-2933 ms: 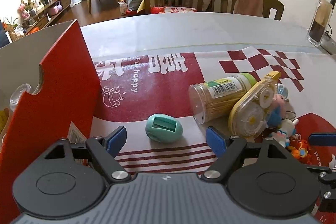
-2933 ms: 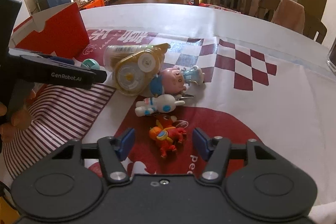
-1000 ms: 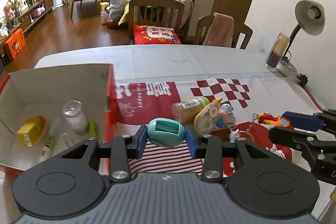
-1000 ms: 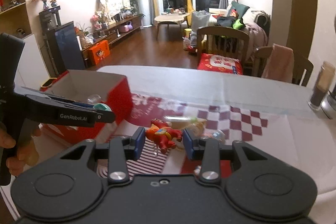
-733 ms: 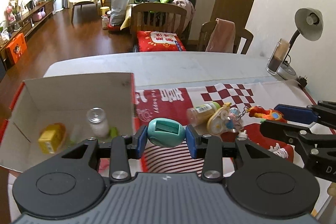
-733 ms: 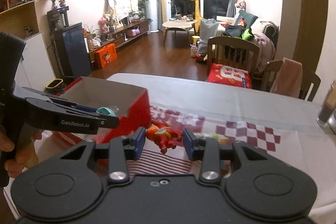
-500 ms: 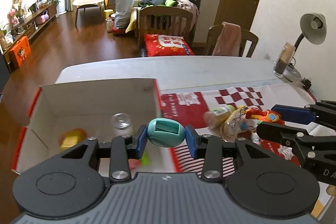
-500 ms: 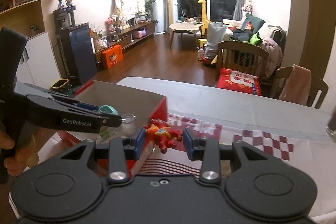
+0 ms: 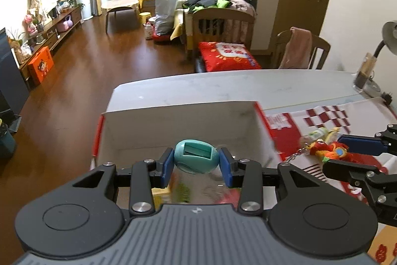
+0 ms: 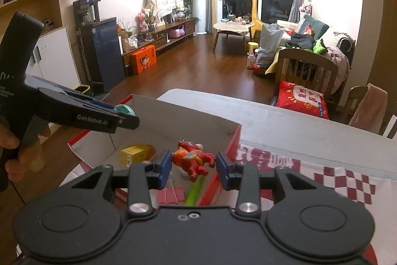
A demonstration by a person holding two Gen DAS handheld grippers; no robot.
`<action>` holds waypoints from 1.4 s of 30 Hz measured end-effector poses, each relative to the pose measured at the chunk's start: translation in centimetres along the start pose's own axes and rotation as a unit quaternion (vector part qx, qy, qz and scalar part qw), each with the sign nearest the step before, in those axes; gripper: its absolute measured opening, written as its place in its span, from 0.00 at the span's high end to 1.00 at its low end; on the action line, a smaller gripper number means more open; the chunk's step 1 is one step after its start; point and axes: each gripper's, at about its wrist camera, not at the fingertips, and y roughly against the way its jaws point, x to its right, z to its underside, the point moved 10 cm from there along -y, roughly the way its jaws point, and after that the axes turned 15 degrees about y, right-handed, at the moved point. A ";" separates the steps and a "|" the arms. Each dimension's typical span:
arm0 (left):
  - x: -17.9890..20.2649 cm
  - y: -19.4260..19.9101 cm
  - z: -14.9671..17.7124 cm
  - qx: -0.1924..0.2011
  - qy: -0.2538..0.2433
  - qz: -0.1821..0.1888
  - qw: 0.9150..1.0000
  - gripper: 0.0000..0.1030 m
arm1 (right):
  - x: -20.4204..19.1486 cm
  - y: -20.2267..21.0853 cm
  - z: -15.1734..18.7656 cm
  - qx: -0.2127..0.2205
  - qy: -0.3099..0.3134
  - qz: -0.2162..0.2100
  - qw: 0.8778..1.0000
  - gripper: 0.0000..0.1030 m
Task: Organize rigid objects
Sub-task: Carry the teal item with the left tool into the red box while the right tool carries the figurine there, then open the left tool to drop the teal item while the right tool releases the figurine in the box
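**Mia:** What do you see from the left wrist?

**Ben:** The left gripper [image 9: 196, 166] is pinching a teal egg-shaped thing [image 9: 196, 159]. Its two blue pads [image 9: 166, 167] press on both sides of it. It is up in the air, over the open box [image 9: 173, 123].

**Mia:** What does the box look like?

**Ben:** It is white inside and red outside. It sits on the table [image 9: 248, 83]. Down under the egg thing I see some blurry stuff in the box, yellow and green and red. I cannot tell what it is.

**Mia:** Anything on the right side?

**Ben:** Yes, the right gripper [image 9: 330, 158] is there, holding a red toy horse [image 9: 325, 147]. Behind it lies a bottle [image 9: 316, 134] on the red and white cloth [image 9: 330, 116].

**Mia:** Now the right wrist. What is there?

**Ben:** The right gripper [image 10: 194, 169] pinches the red toy horse [image 10: 194, 159] between its pads. The horse hangs over the near right part of the box [image 10: 188, 121], close to the red wall.

**Mia:** What is in the box?

**Ben:** A yellow pack [image 10: 136, 153], a green stick [image 10: 194, 191] and a red clip thing [image 10: 171, 195].

**Mia:** And the other one?

**Ben:** The left gripper [image 10: 124, 112] comes in from the left. The teal egg-shaped thing [image 10: 125, 111] peeks out at its tip, over the left side of the box. A hand [image 10: 15, 155] holds its handle.
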 end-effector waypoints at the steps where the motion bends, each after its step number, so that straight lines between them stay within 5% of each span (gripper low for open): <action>1: -0.6 -0.5 -0.1 -0.004 0.000 -0.002 1.000 0.63 | -0.2 -0.6 -0.1 -0.004 0.001 -0.001 1.000 0.63; 10: -5.4 -4.9 -0.9 -0.030 0.004 -0.031 0.999 0.63 | -2.8 -5.4 0.3 -0.043 0.018 -0.004 0.999 0.63; 22: -6.9 -10.1 0.3 -0.064 -0.002 -0.039 0.997 0.63 | -4.5 -10.8 2.9 -0.110 0.030 -0.006 0.993 0.63; 42: -7.7 -12.6 1.9 -0.120 0.001 -0.054 0.991 0.63 | -4.4 -11.4 3.6 -0.139 0.026 -0.001 0.990 0.57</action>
